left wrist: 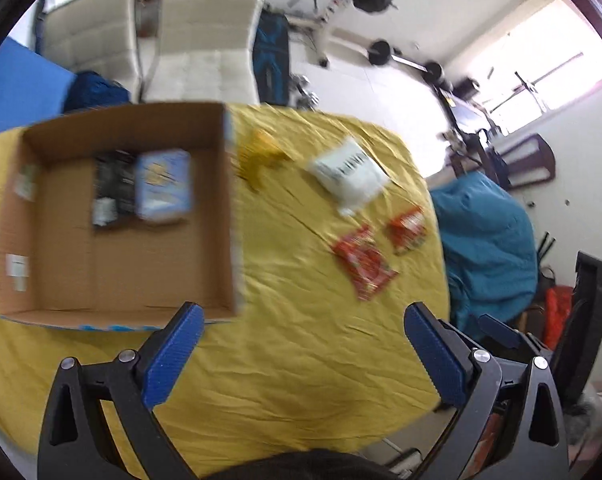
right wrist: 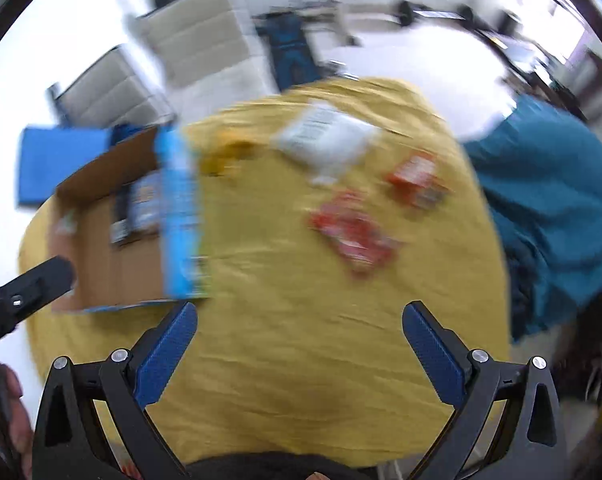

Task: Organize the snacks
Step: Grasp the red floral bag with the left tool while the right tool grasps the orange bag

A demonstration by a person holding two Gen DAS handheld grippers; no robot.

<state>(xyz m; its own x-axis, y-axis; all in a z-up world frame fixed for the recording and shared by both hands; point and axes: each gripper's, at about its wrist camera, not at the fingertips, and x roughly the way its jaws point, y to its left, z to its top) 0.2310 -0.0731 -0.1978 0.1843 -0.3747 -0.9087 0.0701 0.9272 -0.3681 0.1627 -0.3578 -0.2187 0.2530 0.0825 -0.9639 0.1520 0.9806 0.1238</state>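
An open cardboard box [left wrist: 61, 240] [right wrist: 113, 264] sits on the left of the yellow-covered table [left wrist: 301, 340] [right wrist: 301, 320]. Inside lie a black packet [left wrist: 115, 188] and a light blue packet [left wrist: 163, 186] [right wrist: 143, 200]. On the cloth to the right lie a yellow packet [left wrist: 261, 152] [right wrist: 229, 152], a white pouch [left wrist: 349, 172] [right wrist: 325, 140] and two red packets [left wrist: 363, 262] [left wrist: 407, 230] [right wrist: 353, 236] [right wrist: 417, 178]. My left gripper [left wrist: 305, 316] and right gripper [right wrist: 301, 316] hover open and empty above the near part of the table.
Two beige chairs [left wrist: 205, 40] [right wrist: 193, 36] stand behind the table, and a teal-draped seat [left wrist: 485, 240] [right wrist: 549, 200] is at its right. A blue mat [left wrist: 17, 88] lies at the far left. The other gripper's arm [right wrist: 25, 292] shows at left in the right wrist view.
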